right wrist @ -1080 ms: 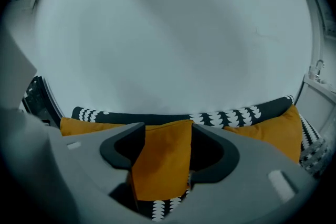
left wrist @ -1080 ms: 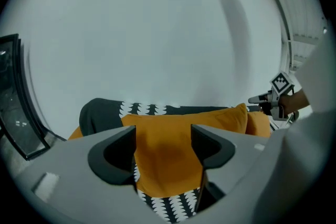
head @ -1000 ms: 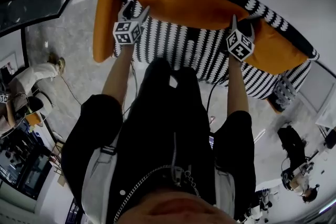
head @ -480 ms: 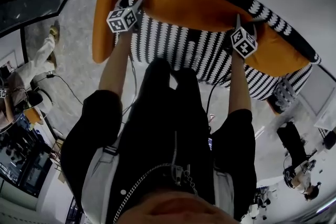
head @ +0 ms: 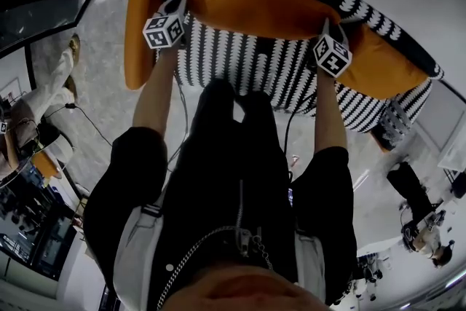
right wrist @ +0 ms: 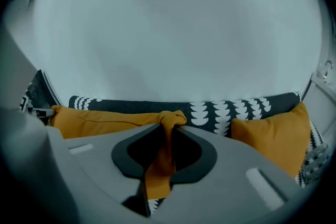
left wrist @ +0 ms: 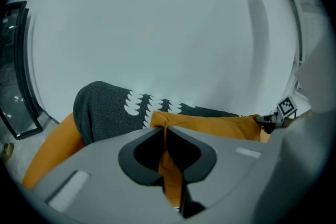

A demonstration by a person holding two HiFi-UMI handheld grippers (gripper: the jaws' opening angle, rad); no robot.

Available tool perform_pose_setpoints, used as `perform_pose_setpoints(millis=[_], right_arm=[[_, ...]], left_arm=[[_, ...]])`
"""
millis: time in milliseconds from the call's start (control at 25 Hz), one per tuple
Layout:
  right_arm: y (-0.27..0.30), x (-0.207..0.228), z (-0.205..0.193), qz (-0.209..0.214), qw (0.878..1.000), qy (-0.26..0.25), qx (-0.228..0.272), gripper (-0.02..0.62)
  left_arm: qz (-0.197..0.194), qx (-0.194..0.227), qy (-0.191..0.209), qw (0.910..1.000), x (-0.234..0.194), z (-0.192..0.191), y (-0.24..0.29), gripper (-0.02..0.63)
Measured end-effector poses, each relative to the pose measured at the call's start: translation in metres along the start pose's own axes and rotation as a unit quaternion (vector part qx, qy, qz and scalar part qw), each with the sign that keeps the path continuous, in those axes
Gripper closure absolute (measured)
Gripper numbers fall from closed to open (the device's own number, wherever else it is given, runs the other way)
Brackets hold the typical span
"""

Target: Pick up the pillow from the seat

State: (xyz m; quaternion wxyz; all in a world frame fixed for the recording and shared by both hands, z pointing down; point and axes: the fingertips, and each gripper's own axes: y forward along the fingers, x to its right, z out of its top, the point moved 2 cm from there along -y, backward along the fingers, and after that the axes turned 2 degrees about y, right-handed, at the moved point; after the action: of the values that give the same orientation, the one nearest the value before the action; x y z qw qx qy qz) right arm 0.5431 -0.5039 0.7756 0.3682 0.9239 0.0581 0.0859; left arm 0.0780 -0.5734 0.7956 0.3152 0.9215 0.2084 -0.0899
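Left gripper view: pillow within claw

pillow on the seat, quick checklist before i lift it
1. Left gripper on the pillow: ok, jaws shut on its orange corner.
2. Right gripper on the other end: ok, jaws closing with bunched fabric between them.
3. Both hold the same pillow: ok, one at each end in the head view.
4. Second pillow free of the jaws: ok, it lies to the right, ungripped.
5. Grip firm enough to lift: cannot tell.
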Motion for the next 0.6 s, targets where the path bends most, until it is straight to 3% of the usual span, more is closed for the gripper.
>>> perform_pose_setpoints(millis=[120, 400, 600], right_arm=[[-0.012, 0.000, -0.005, -0.013, 1.000, -0.019, 0.007, 0.561], [-0.045, 0.001, 0.001, -0.011, 0.999, -0.022, 0.038, 0.569], [-0.096, 0.002, 0.022, -0.010, 0.997, -0.017, 0.080, 0.571]], left_arm=[[-0.007, 0.004, 0.013, 0.9999, 0.003, 0.004, -0.009, 0.586], [-0.012, 0.017, 0.039, 0.9990, 0.019, 0.014, -0.036, 0.588], [-0.026, 0.050, 0.072, 0.9958, 0.044, 0.040, -0.076, 0.588]])
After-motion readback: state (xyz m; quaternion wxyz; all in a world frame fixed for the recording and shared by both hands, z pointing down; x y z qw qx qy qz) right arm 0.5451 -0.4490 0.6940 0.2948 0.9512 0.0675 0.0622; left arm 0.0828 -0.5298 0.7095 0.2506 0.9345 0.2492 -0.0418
